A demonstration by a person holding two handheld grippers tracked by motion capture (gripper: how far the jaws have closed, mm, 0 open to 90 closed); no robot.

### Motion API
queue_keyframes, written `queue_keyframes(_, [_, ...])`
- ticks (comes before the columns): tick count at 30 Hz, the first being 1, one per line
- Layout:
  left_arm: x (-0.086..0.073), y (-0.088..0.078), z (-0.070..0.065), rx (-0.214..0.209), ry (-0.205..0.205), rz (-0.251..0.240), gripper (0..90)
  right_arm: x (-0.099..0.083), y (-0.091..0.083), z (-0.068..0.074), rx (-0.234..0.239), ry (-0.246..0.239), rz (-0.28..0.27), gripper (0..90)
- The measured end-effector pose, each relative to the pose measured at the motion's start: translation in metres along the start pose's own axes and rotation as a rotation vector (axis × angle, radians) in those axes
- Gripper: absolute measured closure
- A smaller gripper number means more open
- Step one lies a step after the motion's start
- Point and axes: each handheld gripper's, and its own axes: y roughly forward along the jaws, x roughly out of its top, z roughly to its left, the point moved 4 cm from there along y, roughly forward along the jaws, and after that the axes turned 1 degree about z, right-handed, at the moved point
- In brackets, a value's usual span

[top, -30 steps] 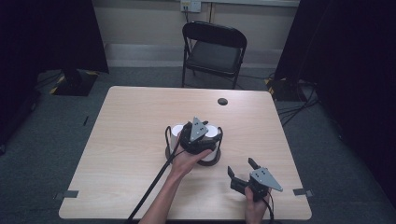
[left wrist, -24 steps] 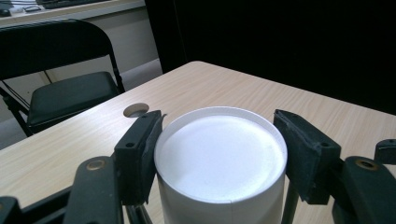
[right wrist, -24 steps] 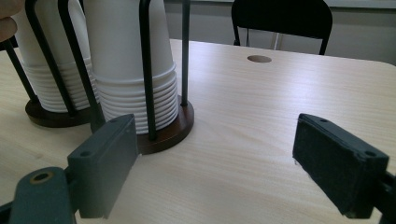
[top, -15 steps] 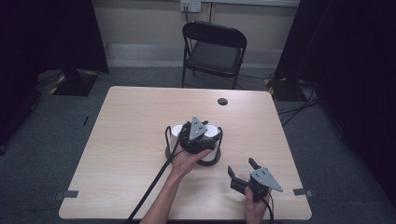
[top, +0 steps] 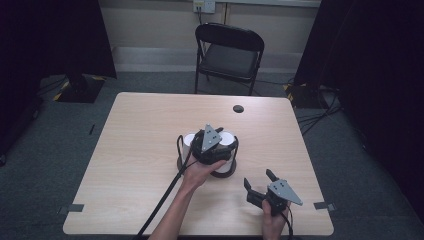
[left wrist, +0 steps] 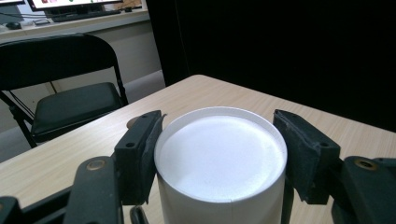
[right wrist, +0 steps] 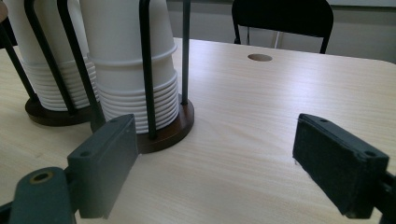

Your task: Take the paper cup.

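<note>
Two stacks of upturned white paper cups stand in a black wire holder [top: 226, 171] with a dark round base [right wrist: 164, 134], near the middle of the table. My left gripper [top: 216, 139] reaches over the right-hand stack [top: 228, 137]. In the left gripper view its pads [left wrist: 140, 149] press on both sides of the top white cup [left wrist: 219, 161], so the gripper [left wrist: 219, 135] is shut on it. My right gripper [top: 258, 179] rests near the table's front right, open, with nothing between its fingers. In its own view the right gripper [right wrist: 215, 154] faces the near stack [right wrist: 121, 56] and the farther stack [right wrist: 42, 60].
A black folding chair [top: 230, 55] stands behind the light wooden table [top: 140, 125]. A small round hole [top: 238, 108] marks the table's far side. The left gripper's cable [top: 165, 200] trails off the front edge. Dark curtains hang on both sides.
</note>
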Motion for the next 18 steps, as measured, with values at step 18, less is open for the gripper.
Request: queue_keyframes(18, [0.016,-0.013,0.002,0.003,-0.029,-0.074,35.4,0.0,0.0,0.0,0.001,-0.003,-0.001,13.3])
